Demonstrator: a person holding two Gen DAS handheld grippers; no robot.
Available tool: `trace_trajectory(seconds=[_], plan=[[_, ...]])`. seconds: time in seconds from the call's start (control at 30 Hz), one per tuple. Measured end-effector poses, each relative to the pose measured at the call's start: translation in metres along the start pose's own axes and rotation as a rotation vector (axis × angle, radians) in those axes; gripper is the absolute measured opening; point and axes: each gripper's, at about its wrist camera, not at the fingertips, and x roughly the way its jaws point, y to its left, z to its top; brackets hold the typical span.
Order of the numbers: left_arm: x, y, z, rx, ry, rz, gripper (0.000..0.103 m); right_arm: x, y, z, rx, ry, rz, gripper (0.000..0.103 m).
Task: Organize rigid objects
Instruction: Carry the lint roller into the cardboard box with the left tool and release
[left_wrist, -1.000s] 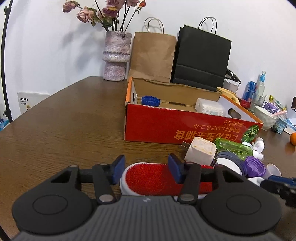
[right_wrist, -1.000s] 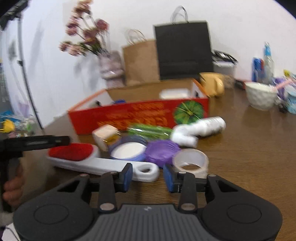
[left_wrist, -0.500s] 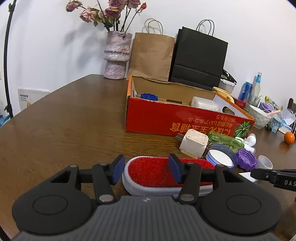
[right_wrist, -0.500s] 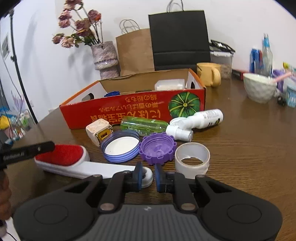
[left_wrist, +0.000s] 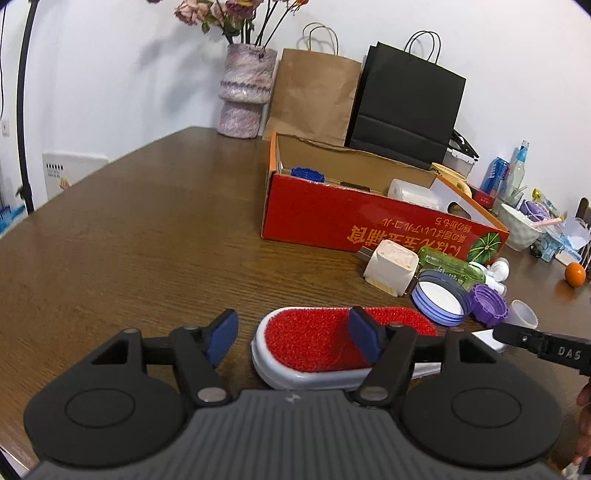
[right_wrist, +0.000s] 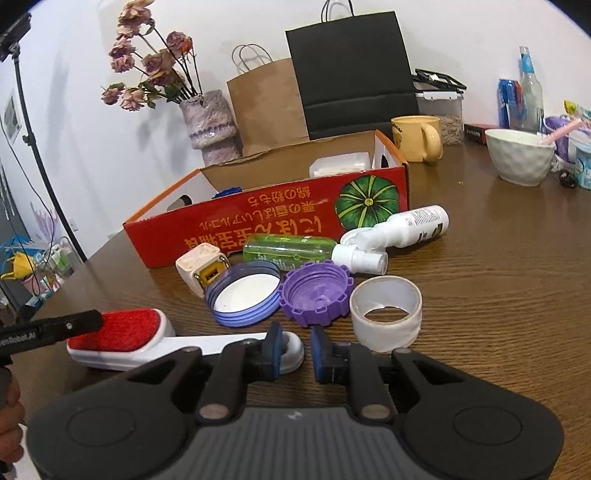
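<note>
**Lint brush gripped by its handle, head end being let go**

The lint brush (right_wrist: 122, 334) lies flat near my edge of the table (left_wrist: 147, 240), short of the red box (right_wrist: 280, 218). My right gripper (right_wrist: 293, 350) has narrowed onto the looped end of its white handle. My left gripper (left_wrist: 291, 336) straddles the red head, jaws widening, pads off it. I judge this the pick-up step; next I should lift the handle end cleanly and carry the brush over the box's near wall.
</note>
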Motion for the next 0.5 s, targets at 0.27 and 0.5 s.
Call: trace_trajectory(seconds=[0.27,0.5], plan=[[-0.013,0.001,-0.016,-0.078,-0.029,-0.005,0.063,-0.001,0.0,-0.008,0.065,-0.045,0.03,0.012],[-0.039,-0.001,-0.017,-0.076,-0.106,0.012,0.06,-0.025,0.013,-0.016,0.059,-0.107,0.024,0.012]])
